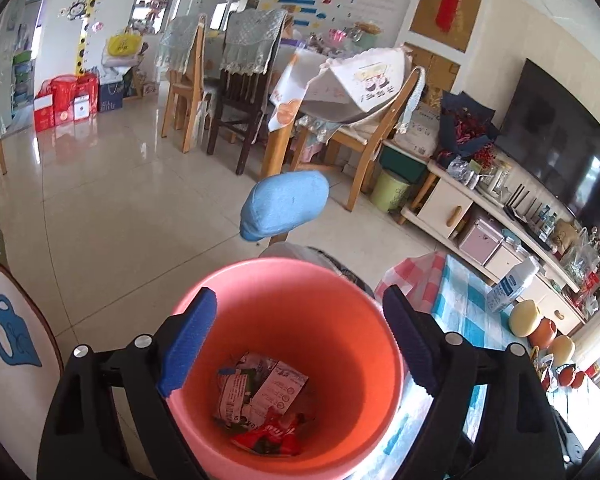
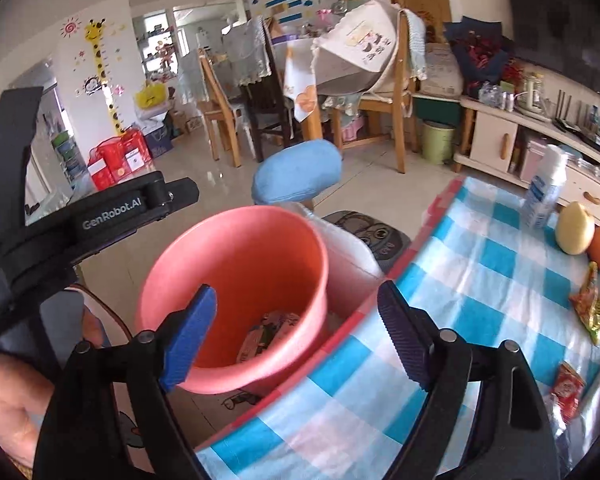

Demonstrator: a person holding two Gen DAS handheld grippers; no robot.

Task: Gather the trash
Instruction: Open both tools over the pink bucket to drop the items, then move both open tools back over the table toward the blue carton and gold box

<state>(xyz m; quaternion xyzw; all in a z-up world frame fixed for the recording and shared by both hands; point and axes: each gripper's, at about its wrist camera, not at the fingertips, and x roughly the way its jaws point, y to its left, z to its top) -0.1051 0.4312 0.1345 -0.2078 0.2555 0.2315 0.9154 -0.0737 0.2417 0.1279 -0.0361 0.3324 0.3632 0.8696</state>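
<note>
Left to right: the round salmon-pink plastic bin (image 1: 288, 364) already holds crumpled wrappers (image 1: 260, 404), and both the left gripper (image 1: 300, 344) and right gripper (image 2: 296, 336) stand spread and empty. Snack packets (image 2: 590, 312) remain on the blue-checked tablecloth (image 2: 460, 280). Beyond lie a glossy tiled floor (image 1: 112, 184) and wooden dining chairs (image 1: 188, 80).

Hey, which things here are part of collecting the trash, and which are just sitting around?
Job: pink bucket, wrappers in the bucket, snack wrappers on the tablecloth.
Lying about: white bottle, fruit, blue stool, green bin.
</note>
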